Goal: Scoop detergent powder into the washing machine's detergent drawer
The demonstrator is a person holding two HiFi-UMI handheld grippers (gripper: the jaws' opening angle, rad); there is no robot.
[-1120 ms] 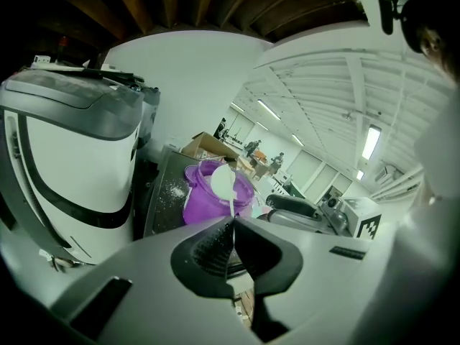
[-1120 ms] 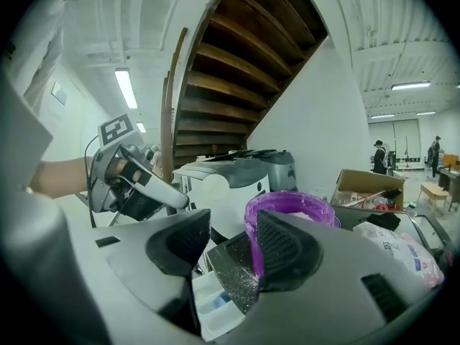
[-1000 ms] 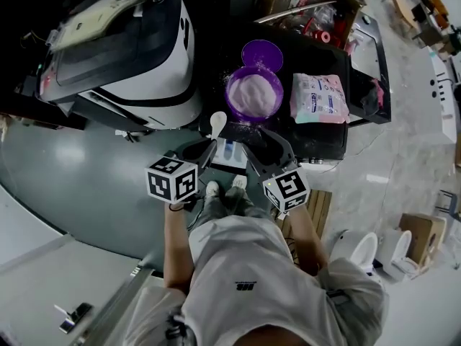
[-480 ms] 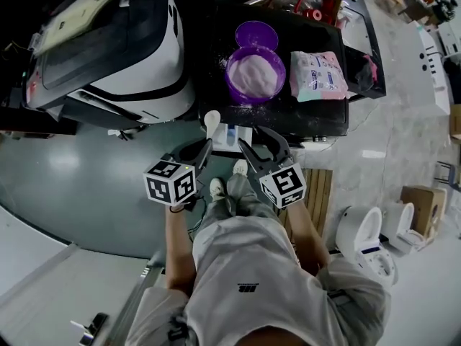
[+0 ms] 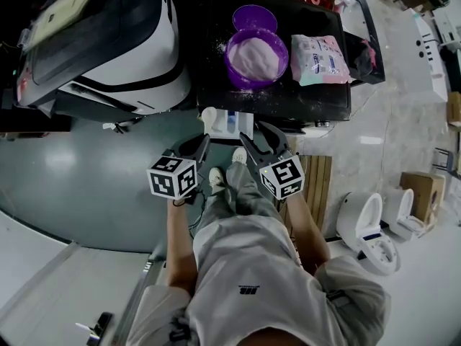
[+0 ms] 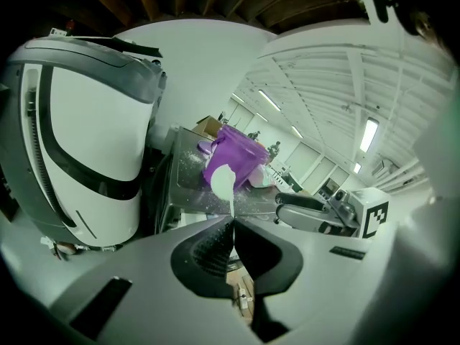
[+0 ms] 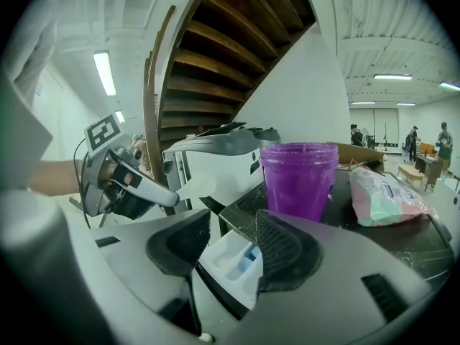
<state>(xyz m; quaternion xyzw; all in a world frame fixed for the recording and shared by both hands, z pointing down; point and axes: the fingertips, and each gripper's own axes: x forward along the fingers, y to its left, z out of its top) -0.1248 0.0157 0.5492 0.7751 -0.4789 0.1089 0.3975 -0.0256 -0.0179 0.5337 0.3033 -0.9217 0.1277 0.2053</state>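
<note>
My left gripper is shut on the handle of a white spoon, whose bowl points up ahead of the jaws. The spoon hangs just left of the open white detergent drawer. I cannot tell whether it holds powder. A purple tub of white powder stands on the black table beyond, its lid behind it. My right gripper stands open right of the drawer, nothing between its pads; the drawer shows through the gap. In the right gripper view the left gripper is at the left, the tub straight ahead.
The white and black washing machine fills the upper left. A detergent bag lies on the black table right of the tub, spilled powder around it. A wooden pallet lies on the floor by my right side.
Both grippers have drawn back from the tub; the spoon's bowl has come from near the table's edge down beside the drawer. The left stays shut on the spoon, the right open.
</note>
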